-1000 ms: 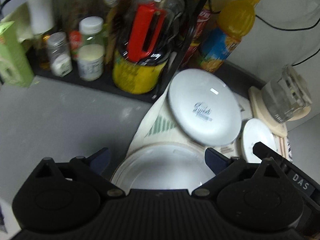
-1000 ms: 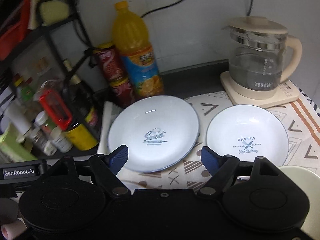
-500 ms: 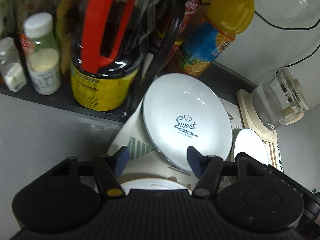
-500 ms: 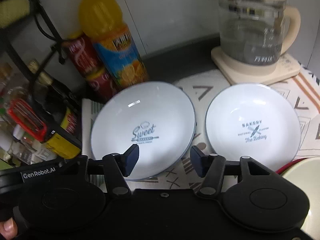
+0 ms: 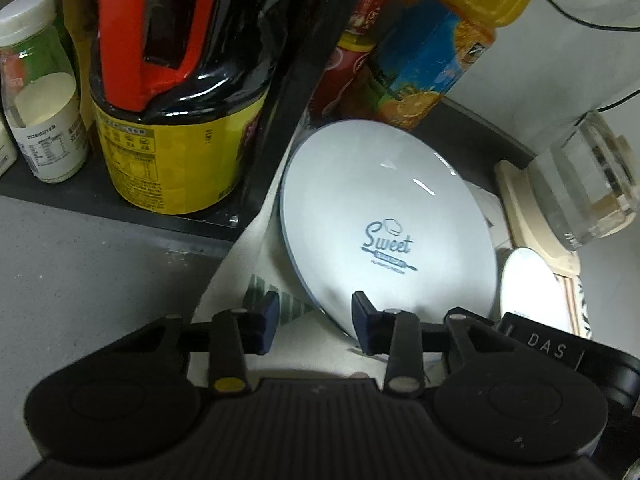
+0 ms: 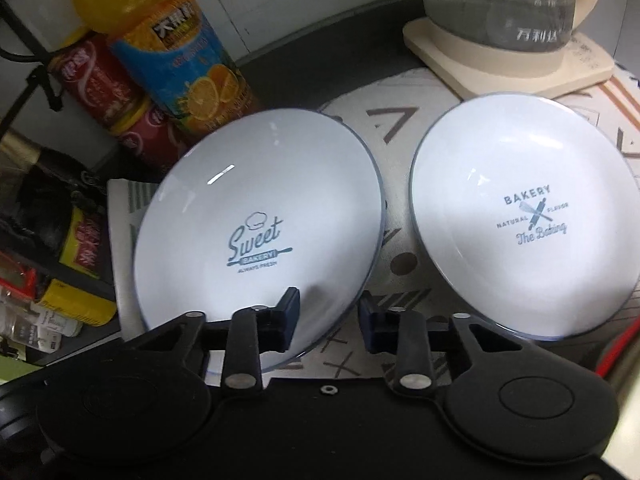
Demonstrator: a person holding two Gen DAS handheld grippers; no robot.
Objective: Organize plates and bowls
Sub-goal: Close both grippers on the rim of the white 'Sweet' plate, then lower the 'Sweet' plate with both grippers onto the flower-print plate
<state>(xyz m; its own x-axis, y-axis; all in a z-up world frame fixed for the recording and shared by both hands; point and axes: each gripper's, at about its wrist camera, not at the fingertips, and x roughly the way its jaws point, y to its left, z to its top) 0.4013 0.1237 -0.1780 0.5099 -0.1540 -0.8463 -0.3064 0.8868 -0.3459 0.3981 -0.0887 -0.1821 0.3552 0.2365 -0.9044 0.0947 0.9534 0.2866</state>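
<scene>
Both grippers are closing in on the Sweet plate (image 6: 256, 216), which sits on the patterned mat (image 6: 400, 136) next to the Bakery plate (image 6: 524, 220). Left gripper (image 5: 314, 322) straddles its near-left rim, right gripper (image 6: 330, 312) its near-right rim. Jaws still narrowing, pads not pressing yet. Juice bottle (image 6: 184, 60) stands behind.

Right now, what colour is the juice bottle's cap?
Yellow; the juice bottle shows it best in the right wrist view.
</scene>
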